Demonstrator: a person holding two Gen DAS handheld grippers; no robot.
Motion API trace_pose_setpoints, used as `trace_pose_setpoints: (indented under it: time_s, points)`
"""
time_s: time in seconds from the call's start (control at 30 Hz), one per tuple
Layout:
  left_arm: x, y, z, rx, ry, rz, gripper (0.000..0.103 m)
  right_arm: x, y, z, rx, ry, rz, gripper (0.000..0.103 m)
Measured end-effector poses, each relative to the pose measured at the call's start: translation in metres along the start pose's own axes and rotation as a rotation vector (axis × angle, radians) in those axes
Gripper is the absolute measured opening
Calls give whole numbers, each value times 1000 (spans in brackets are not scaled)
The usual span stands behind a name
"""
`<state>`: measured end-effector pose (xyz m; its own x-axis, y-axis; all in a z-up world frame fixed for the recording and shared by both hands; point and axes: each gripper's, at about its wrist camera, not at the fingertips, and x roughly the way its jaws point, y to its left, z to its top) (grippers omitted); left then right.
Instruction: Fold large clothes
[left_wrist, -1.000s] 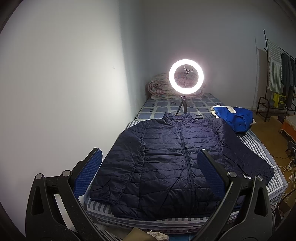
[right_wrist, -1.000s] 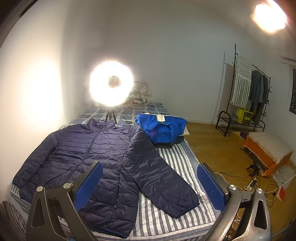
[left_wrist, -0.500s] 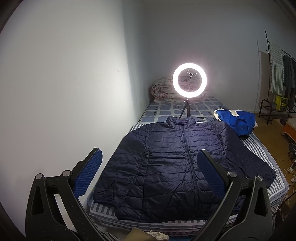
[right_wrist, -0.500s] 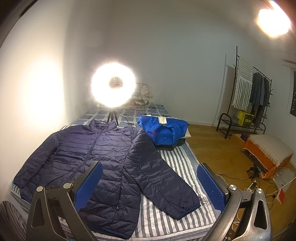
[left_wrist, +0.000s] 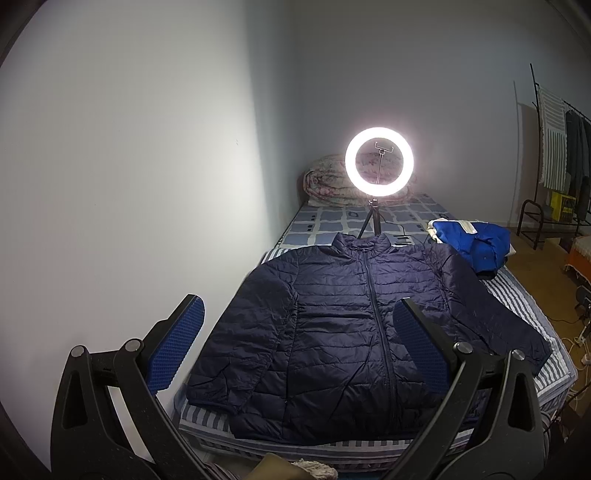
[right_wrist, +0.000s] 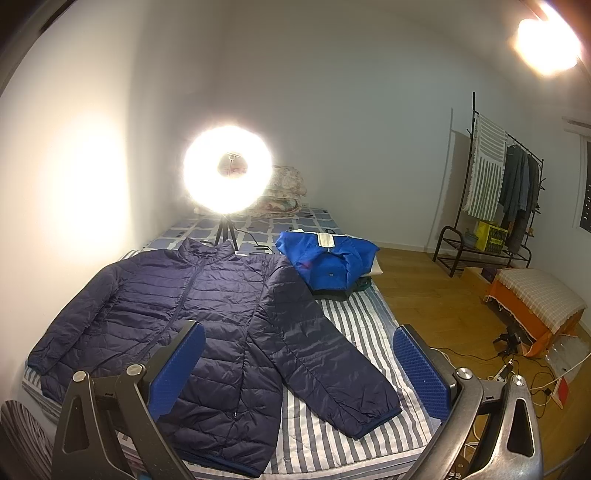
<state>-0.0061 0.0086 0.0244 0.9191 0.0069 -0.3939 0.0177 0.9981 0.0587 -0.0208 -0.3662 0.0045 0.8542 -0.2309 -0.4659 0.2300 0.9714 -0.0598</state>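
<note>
Flat: quilted navy puffer jacket (left_wrist: 332, 332) on striped bedsheet (right_wrist: 354, 325).

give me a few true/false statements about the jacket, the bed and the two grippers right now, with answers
1. The navy puffer jacket lies spread flat on the striped bed, front up. True.
2. The left gripper is clamped on a sleeve. False: its jaws are open and hold nothing.
3. A blue garment lies beyond the jacket's shoulder on the open side of the bed. True.
4. The ring light is switched off. False: it glows brightly beyond the collar.
5. The right gripper is shut. False: its jaws are wide open and empty, above the jacket.
</note>
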Motion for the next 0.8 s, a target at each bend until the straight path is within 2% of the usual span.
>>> trace_pose_setpoints:
  time_s: [0.8]
  points:
    - [4, 5, 0, -3, 4, 7, 103, 2, 7, 0, -13, -4, 17, 103]
